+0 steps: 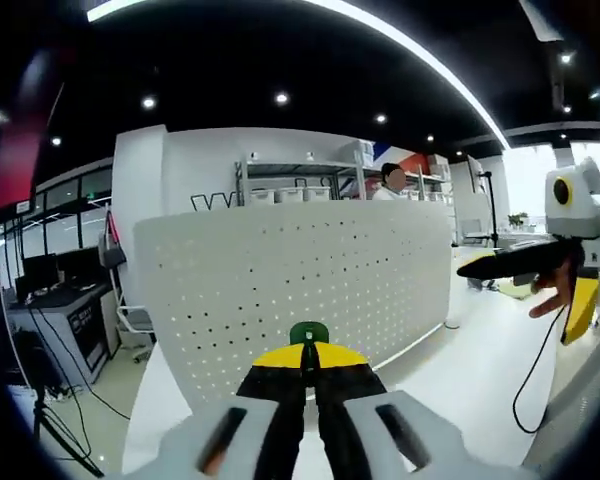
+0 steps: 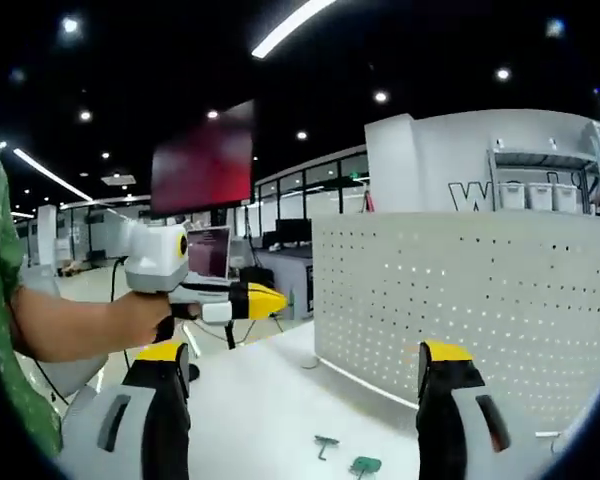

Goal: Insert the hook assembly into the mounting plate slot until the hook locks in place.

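Observation:
A tall white perforated mounting plate (image 1: 300, 270) stands upright on the white table, right in front of my left gripper (image 1: 308, 352). That gripper's yellow-tipped jaws are shut on a small green hook piece (image 1: 308, 331), held short of the plate. In the right gripper view the plate (image 2: 480, 290) fills the right side. My right gripper (image 2: 305, 368) is open with its jaws far apart and nothing between them. Two small green parts (image 2: 364, 465) (image 2: 326, 444) lie on the table below it. A hand holds the left gripper (image 2: 242, 300) at the left, and the right gripper (image 1: 515, 262) at the right.
The white table (image 1: 460, 370) runs along the plate's foot. A black cable (image 1: 530, 370) hangs beside the right gripper. Desks with monitors (image 1: 50, 275) stand far left, shelves (image 1: 300, 190) and a person (image 1: 388, 182) behind the plate. A red screen (image 2: 202, 158) hangs overhead.

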